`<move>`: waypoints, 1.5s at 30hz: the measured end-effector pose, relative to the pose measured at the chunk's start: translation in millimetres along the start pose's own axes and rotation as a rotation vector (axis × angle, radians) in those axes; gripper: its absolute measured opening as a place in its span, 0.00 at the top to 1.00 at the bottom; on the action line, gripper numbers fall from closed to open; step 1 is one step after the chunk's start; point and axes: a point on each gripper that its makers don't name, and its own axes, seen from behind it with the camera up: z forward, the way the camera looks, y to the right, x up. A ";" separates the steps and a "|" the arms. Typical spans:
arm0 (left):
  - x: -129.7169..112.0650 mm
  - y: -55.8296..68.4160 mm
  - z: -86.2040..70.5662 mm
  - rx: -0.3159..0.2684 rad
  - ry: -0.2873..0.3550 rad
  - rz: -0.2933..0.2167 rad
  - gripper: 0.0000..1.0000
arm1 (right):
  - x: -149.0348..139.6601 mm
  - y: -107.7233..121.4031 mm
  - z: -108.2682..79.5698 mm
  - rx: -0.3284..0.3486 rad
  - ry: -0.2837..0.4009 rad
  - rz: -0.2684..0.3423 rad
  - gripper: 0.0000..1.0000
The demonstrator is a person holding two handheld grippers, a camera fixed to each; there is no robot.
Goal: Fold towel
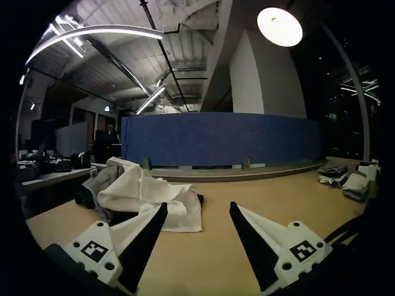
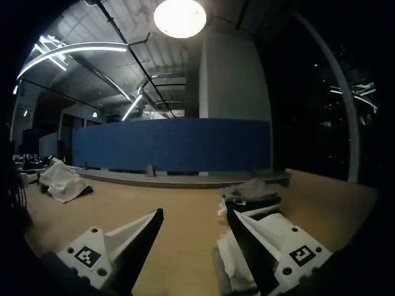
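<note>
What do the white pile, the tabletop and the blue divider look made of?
White pile: soft cloth, probably cotton; it slumps in creases. Tabletop: wood or wood-look laminate, smooth, light tan sheen. Blue divider: likely felt-like fabric; matte, no reflections.

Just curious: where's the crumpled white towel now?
In the left gripper view, the crumpled white towel lies on the wooden table, near the left finger of the left gripper, before the blue partition.
</note>
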 end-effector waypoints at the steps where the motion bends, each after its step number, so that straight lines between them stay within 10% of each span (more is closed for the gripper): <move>1: -0.1 0.0 0.1 0.000 0.000 0.000 0.06 | 0.0 0.1 0.0 0.000 0.000 0.000 0.00; 45: -3.6 0.4 0.5 0.000 0.000 -0.003 0.07 | 0.2 2.2 0.5 0.000 0.000 0.000 0.00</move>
